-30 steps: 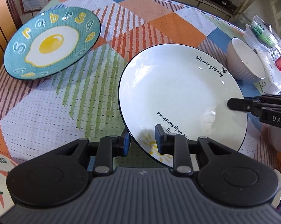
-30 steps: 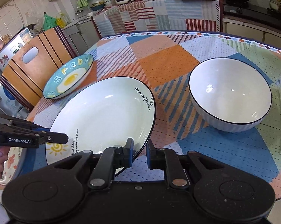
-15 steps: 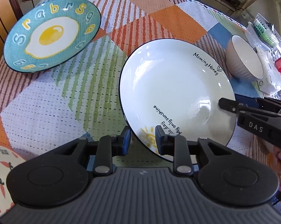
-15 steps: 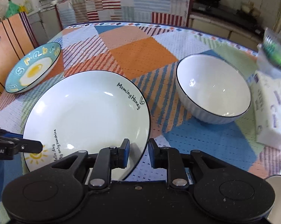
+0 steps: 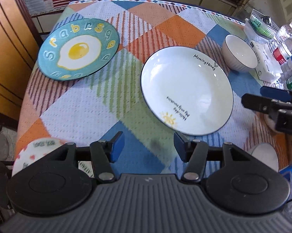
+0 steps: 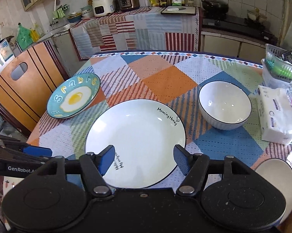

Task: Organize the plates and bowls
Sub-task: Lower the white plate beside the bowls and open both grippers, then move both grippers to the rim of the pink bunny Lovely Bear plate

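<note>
Both grippers hang above the near edge of the surface (image 6: 165,73), which is covered by a patchwork cloth, with jaws opening and nothing between them. Left gripper (image 5: 148,145) shows its blue pads spread over bare cloth just near of the white plate (image 5: 186,89), not touching it. Right gripper (image 6: 144,159) stands a little wider, and the plate's near rim shows in its gap, below the pads and clear of them. That white plate, with a thin dark rim, a small sun and the words "Morning Honey", lies flat in the middle of the near half of the surface. Beside the grippers at the near edge sit a small patterned dish (image 5: 39,151) on the left and a pale bowl (image 6: 276,174) on the right, both only partly seen. Farther right stands a white ribbed bowl (image 6: 224,104), upright and apart from the plate, with a tissue pack (image 6: 274,114) just right of it. Far left, the teal fried-egg plate (image 6: 74,98) rests near the surface's left edge.
</note>
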A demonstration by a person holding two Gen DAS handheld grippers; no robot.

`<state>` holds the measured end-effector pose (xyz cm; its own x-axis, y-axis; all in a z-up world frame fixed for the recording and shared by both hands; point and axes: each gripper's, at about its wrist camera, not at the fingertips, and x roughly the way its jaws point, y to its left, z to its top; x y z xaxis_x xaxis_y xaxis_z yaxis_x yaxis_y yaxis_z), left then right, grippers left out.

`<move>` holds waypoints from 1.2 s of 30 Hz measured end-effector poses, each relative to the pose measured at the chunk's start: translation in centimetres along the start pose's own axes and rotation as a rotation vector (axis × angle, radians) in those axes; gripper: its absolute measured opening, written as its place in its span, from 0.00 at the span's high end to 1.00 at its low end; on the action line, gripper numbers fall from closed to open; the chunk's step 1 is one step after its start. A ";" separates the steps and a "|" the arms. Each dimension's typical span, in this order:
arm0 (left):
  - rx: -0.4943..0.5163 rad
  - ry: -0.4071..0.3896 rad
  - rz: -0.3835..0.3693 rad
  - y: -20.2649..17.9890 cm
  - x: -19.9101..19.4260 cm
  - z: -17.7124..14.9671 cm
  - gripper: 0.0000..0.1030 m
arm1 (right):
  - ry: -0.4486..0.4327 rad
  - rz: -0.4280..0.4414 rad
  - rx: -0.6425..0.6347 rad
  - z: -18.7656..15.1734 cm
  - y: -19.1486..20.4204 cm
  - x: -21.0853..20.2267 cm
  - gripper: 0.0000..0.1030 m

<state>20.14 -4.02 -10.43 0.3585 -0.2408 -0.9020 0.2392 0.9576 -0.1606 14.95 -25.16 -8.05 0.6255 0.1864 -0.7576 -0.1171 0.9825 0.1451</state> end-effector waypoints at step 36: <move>0.170 0.003 0.076 11.5 -7.8 -11.9 0.25 | 0.097 0.366 -0.316 -7.6 15.7 -2.6 0.28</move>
<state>9.33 10.73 -10.06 0.3787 -0.1684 -0.9101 0.3612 0.9322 -0.0222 5.67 -10.22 -8.63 0.4271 0.5040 -0.7507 -0.5533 0.8023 0.2238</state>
